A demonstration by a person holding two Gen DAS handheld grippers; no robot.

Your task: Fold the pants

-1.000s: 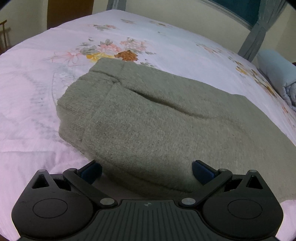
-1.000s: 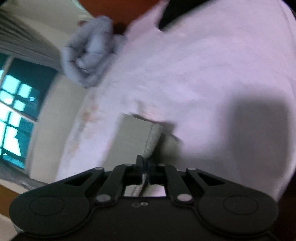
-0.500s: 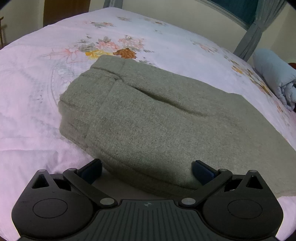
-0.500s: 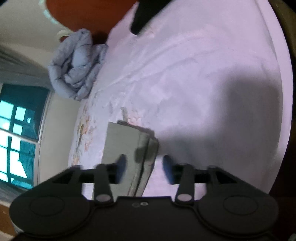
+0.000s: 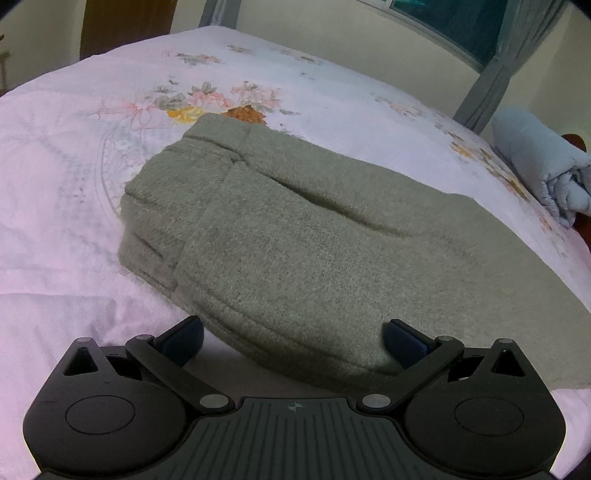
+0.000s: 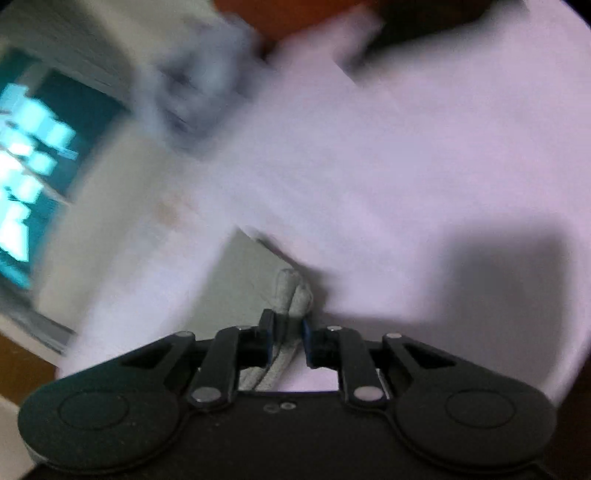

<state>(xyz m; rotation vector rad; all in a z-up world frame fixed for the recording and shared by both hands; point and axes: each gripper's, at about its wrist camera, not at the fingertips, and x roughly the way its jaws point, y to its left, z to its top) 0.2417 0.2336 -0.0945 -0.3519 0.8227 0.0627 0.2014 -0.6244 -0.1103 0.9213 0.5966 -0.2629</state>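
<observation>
The grey-green pants [image 5: 314,251] lie folded in a thick stack on the pink floral bedspread [image 5: 55,192]. My left gripper [image 5: 293,338] is open, its blue pads either side of the stack's near edge, low over the bed. In the blurred right wrist view, my right gripper [image 6: 287,338] is shut on the layered edge of the pants [image 6: 291,291]. The rest of the pants there spreads away to the left.
A rolled light-blue blanket [image 5: 539,162] lies at the bed's far right; it shows blurred in the right wrist view [image 6: 199,85]. A window with grey curtains [image 5: 491,70] is behind the bed. A wooden door [image 5: 125,26] stands at the far left.
My right gripper, open around the pants' edge half a second ago, has closed on it and is moving fast. My left gripper stays open and has drawn back a little from the stack.
</observation>
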